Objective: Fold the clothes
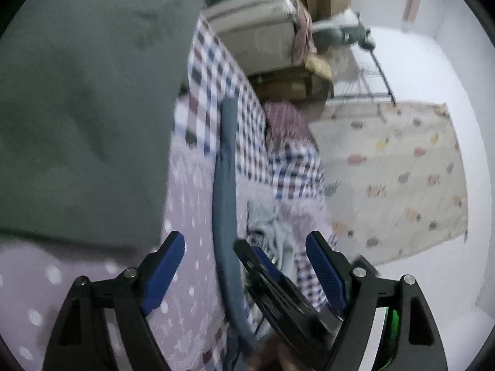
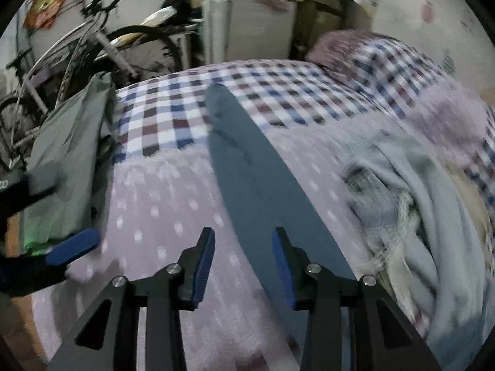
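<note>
Two grippers are in view over the bed. My left gripper (image 1: 244, 266) points a little below level with its jaws spread wide and nothing pinched between them. My right gripper (image 2: 244, 256) tilts steeply down at the lilac dotted blanket (image 2: 161, 204), jaws partly apart and empty. A long dark teal strip of cloth (image 2: 247, 167) lies flat on the bed, its long axis running from my right gripper away toward the checked sheet (image 2: 191, 105). A grey-green garment (image 2: 68, 160) hangs at the bed's left side. A pale blue crumpled pile (image 2: 427, 204) lies on the right. Frames are motion-blurred.
</note>
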Demonstrator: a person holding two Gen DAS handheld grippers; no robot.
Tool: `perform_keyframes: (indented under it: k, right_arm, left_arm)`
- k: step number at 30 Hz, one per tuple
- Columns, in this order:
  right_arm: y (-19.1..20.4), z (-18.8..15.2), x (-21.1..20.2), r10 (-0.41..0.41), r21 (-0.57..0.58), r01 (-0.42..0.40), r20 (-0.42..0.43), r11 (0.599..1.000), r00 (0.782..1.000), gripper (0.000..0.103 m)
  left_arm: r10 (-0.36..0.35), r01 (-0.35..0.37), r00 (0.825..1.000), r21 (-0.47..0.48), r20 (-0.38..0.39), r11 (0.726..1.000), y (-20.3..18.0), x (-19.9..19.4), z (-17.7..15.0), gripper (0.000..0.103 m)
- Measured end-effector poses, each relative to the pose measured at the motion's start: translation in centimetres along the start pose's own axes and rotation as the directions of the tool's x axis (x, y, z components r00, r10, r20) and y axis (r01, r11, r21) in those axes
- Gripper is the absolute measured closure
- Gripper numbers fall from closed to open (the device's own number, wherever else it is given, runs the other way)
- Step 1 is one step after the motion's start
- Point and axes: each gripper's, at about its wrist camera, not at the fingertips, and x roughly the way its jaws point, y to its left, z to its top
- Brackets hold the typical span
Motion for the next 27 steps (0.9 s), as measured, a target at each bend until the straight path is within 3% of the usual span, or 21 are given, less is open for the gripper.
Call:
perform_keyframes:
  k: [6, 13, 18, 22, 27]
  right_arm:
    - [2.7, 5.2, 5.2, 0.004, -0.016, -0.004, 0.018, 1.0, 1.0, 0.062]
    - [5.0, 10.2, 10.3, -0.057, -0.042, 0.057, 0.009, 0.997, 0.998, 0.067]
    - [4.6, 11.4, 13.7, -0.123, -0.011, 0.122, -0.064, 0.992, 0.99, 0.098]
    - [2.3, 11.1, 10.5, -0.1, 0.1, 0.099, 0.01, 0.99, 0.995, 0.101]
    - [-2.7, 9.9, 2.1, -0.075, 0.258, 0.034, 0.152, 0.966, 0.986, 0.101]
  left_arm:
    - [-0.029, 0.033, 0.996, -0.049, 0.079, 0.998, 1.4, -2.2, 3.0, 0.02]
    - [-0.038, 0.046, 0.995, -0.088, 0.096, 0.995, 2.2, -2.4, 4.8, 0.02]
    - [-0.047, 0.057, 0.994, -0.09, 0.101, 0.994, 2.2, -2.6, 5.4, 0.02]
    - [-0.053, 0.062, 0.993, -0.08, 0.103, 0.995, 2.0, -2.6, 5.5, 0.02]
    - [-0.066, 0.067, 0.997, -0.061, 0.033, 0.996, 1.3, -1.3, 4.9, 0.02]
